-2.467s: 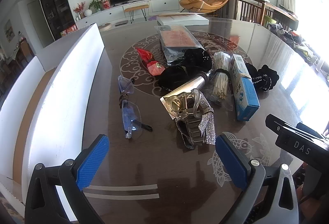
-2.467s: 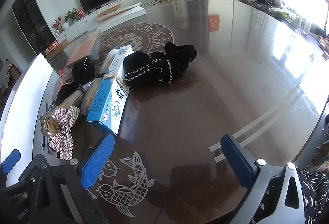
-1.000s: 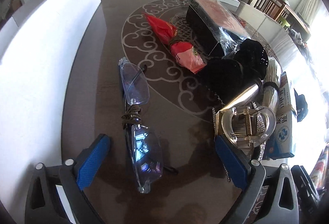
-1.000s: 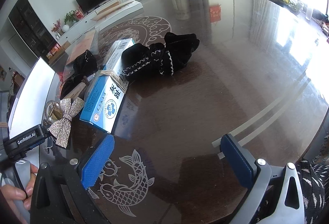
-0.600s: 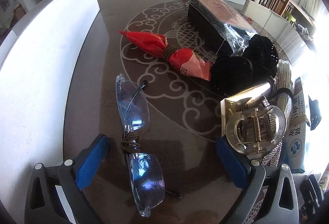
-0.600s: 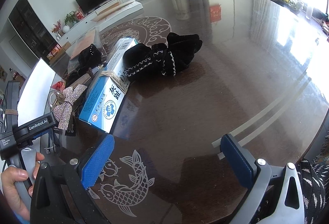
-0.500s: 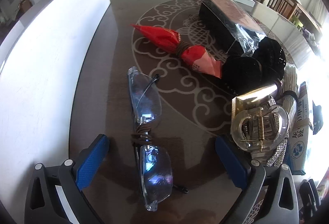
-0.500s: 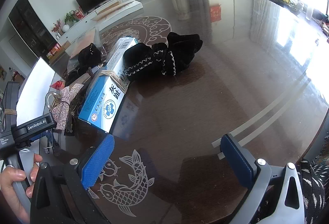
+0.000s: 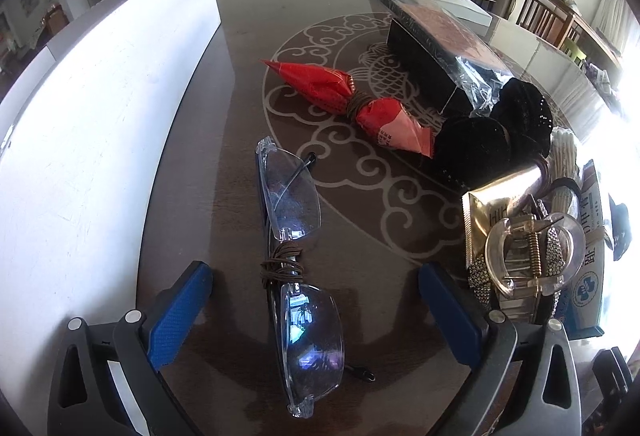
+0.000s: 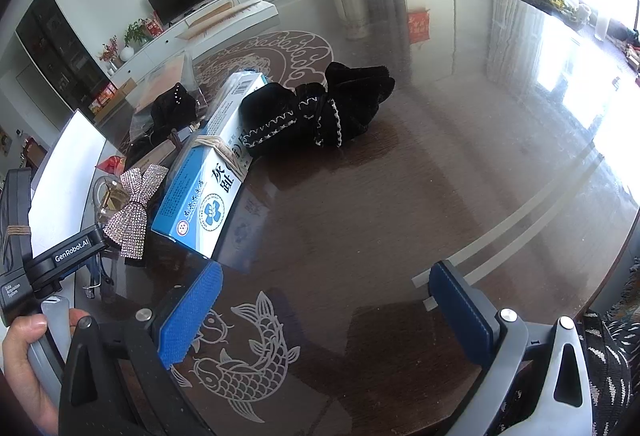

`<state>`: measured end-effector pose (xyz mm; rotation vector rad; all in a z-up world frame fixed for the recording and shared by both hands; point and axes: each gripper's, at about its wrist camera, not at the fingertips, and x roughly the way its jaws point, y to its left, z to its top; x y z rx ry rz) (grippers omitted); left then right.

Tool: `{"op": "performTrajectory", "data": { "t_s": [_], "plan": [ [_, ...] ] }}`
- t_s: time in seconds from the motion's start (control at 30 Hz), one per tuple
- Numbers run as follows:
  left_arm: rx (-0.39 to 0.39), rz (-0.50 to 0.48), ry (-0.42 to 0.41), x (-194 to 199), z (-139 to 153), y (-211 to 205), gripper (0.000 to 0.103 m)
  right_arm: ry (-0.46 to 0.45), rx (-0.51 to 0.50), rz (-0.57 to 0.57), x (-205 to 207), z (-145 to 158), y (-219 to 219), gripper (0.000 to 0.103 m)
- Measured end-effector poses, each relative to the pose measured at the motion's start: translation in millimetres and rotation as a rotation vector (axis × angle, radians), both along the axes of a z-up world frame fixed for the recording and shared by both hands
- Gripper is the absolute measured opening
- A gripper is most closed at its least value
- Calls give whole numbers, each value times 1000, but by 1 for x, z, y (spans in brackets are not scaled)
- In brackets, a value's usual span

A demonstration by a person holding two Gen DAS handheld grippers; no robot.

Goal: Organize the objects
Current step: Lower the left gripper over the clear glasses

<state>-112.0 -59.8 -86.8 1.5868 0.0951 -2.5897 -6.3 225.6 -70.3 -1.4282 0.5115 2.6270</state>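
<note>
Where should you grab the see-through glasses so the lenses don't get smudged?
Probably at the middle, where brown cord is wrapped around the clear rimless folded glasses. They lie flat, pointing lengthwise between the open left gripper fingers, so come down from above and close across that narrow bridge.

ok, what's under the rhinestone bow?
The rhinestone bow sits on a clear hair clip, which rests on a gold packet. Whatever lies beneath that stack is covered; the table under it is hidden.
</note>
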Motion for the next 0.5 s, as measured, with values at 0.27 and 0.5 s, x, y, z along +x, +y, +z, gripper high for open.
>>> {"op": "performTrajectory", "data": {
  "t_s": [0.27,0.5],
  "plan": [
    [5,-39,-27,-16,-1,-1,103,1,-3,-1,1,0,0,103],
    [-6,-77,27,-10,7,5,77,6,-11,-2,3,1,0,103]
  ]
}}
